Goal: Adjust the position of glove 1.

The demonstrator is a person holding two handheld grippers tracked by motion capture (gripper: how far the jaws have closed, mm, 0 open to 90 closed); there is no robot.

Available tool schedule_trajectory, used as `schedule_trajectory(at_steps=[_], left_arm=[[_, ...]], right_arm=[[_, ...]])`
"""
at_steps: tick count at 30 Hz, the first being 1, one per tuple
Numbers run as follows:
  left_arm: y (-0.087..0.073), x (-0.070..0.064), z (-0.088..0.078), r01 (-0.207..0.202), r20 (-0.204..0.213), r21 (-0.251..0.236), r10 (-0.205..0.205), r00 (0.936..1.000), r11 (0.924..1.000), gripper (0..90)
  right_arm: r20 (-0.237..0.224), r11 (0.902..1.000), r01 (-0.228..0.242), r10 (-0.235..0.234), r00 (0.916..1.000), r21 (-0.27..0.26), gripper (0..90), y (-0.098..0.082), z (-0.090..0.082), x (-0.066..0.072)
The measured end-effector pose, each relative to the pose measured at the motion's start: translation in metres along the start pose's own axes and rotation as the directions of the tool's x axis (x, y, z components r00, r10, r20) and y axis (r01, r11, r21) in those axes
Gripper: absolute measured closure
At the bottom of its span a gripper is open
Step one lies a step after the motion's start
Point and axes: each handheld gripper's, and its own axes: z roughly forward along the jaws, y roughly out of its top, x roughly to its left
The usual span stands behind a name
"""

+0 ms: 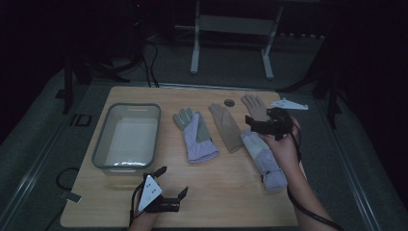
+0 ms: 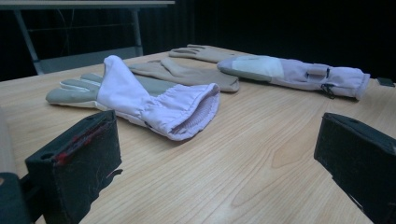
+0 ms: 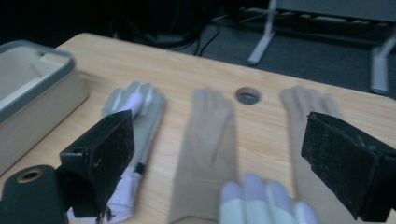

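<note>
Both grippers are black with blocky padded jaws; the left gripper (image 1: pixel 172 182) carries a grey three-cornered plate, the right gripper (image 1: pixel 263 120) trails a black cable

Pretty dim in here, honestly. Most of the room just fades to black around the edges. The table (image 1: pixel 231 192) is light wood with rounded corners and a small round hole (image 1: pixel 229 102) near the far edge. Grey carpet floor (image 1: pixel 231 67) underneath, with a few black cables (image 1: pixel 153 62) snaking across it. Further back there's a white metal frame (image 1: pixel 231 29) on two legs.
</note>
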Motion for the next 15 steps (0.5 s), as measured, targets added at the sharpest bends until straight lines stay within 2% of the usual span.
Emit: schedule_trajectory(at_steps=[3, 6, 11, 15], left_arm=[[0.000, 0.000, 0.000, 0.006, 0.008, 0.001, -0.006, 1.0000, 1.0000, 0.8], [0.000, -0.001, 0.001, -0.002, 0.010, 0.004, 0.002, 0.9999, 1.0000, 0.8], [0.000, -0.001, 0.001, 0.001, 0.013, 0.004, -0.001, 0.9999, 1.0000, 0.8], [0.000, 0.000, 0.001, -0.002, 0.016, 0.005, 0.002, 0.9999, 1.0000, 0.8]], right_arm=[[-0.017, 0.9999, 0.014, -0.014, 0.9998, 0.010, 9.6, 0.005, 0.011, 0.011], [-0.044, 0.9996, 0.008, -0.007, 0.9990, 0.025, 9.6, 0.010, 0.023, 0.019], [-0.062, 0.9989, 0.034, -0.032, 0.9975, 0.031, 9.9, 0.015, 0.044, 0.035], [-0.093, 0.9975, 0.044, -0.039, 0.9949, 0.055, 9.9, 0.017, 0.063, 0.048]])
